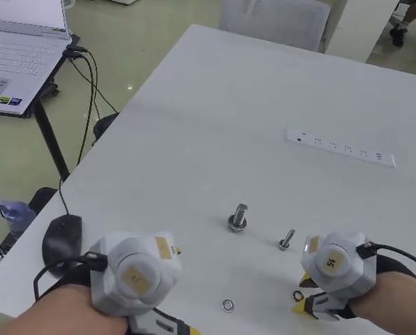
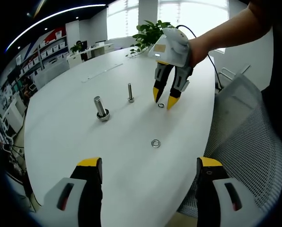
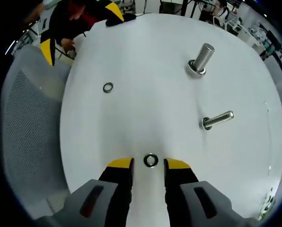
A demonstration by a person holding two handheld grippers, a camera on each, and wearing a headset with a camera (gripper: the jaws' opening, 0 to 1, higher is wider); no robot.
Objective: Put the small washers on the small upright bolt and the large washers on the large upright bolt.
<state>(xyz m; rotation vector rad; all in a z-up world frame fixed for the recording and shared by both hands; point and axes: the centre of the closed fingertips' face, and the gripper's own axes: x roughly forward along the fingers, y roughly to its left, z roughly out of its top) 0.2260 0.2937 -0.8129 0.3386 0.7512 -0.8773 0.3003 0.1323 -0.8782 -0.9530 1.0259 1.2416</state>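
Fingers [image 3: 121, 166] of right gripper [image 3: 148, 163] are sitting open, straddling a washer [image 3: 151, 160] at bottom centre on the surface [image 3: 145, 71]. I'd be closing low, tips brushing the surface, washer kept centred. Left gripper [image 2: 149, 163] is hanging released, empty. Left gripper view is giving those tips side-on; head view is mostly hiding them.

**Site: open-plan office**

I see a long white table [image 1: 215, 125] carrying a power strip [image 1: 340, 148] and a mouse [image 1: 61, 236], with a laptop [image 1: 16, 56] on a stand beside it. A mesh chair [image 2: 245, 142], a potted plant [image 2: 150, 33], rows of desks [image 2: 91, 51] and large windows [image 2: 131, 12] confirm it.
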